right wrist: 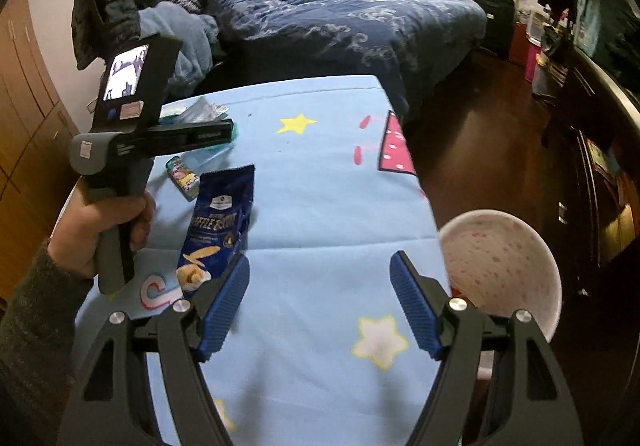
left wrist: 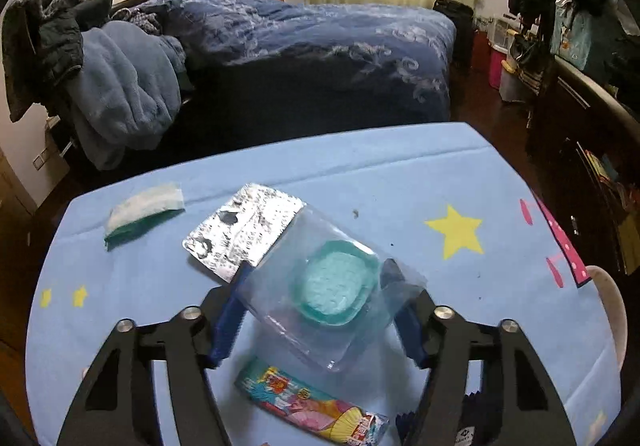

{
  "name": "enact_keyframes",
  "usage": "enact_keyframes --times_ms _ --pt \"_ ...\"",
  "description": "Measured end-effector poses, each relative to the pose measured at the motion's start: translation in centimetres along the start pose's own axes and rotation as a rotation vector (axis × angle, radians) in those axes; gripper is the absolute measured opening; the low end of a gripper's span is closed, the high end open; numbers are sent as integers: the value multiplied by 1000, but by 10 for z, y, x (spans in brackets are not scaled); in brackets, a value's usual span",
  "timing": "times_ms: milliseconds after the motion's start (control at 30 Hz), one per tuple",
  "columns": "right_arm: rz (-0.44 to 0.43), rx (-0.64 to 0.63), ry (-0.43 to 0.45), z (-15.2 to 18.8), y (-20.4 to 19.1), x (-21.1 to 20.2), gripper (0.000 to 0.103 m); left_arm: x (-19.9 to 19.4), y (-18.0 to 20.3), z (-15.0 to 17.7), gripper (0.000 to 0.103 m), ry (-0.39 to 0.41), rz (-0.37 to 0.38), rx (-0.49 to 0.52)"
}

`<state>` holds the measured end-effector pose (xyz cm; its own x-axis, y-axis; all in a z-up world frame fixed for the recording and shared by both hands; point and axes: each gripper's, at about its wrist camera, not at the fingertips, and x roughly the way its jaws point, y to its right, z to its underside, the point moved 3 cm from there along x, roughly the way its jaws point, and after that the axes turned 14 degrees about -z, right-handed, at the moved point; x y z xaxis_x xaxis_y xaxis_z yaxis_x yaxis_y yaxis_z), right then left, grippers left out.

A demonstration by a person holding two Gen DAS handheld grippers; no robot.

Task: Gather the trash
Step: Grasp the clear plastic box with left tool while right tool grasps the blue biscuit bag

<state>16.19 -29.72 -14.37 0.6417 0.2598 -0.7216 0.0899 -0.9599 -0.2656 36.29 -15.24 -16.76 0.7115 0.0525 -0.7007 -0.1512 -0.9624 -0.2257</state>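
My left gripper (left wrist: pixel 316 278) is shut on a clear plastic blister pack (left wrist: pixel 320 298) with a teal round insert, held tilted above the blue table cover (left wrist: pixel 400 182). A silver foil blister sheet (left wrist: pixel 244 230) and a white and green wrapper (left wrist: pixel 144 212) lie beyond it. A colourful candy wrapper (left wrist: pixel 312 406) lies below the fingers. My right gripper (right wrist: pixel 320 278) is open and empty above the table's near part. A dark blue snack bag (right wrist: pixel 218 230) lies just left of its left finger (right wrist: pixel 224 306). The left gripper's body (right wrist: pixel 132 142) shows in the right wrist view.
A white bin with pink spots (right wrist: pixel 500 270) stands by the table's right edge; its rim shows in the left wrist view (left wrist: pixel 612 306). A bed with a dark blue quilt (left wrist: pixel 320 46) is beyond the table. Dark cabinets (right wrist: pixel 592 166) line the right side.
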Motion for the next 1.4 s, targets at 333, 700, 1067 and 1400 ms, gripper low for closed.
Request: enact_keyframes --times_ms 333,700,1067,1400 --pt "-74 -55 -28 -7 -22 17 74 -46 -48 11 44 -33 4 -77" --pt "-125 -64 -41 2 -43 22 74 -113 -90 52 45 -41 -201 99" --pt "-131 -83 -20 4 -59 11 74 -141 -101 87 47 -80 -164 215" --pt "-138 -45 -56 2 -62 40 74 -168 -118 102 54 -27 -119 73"
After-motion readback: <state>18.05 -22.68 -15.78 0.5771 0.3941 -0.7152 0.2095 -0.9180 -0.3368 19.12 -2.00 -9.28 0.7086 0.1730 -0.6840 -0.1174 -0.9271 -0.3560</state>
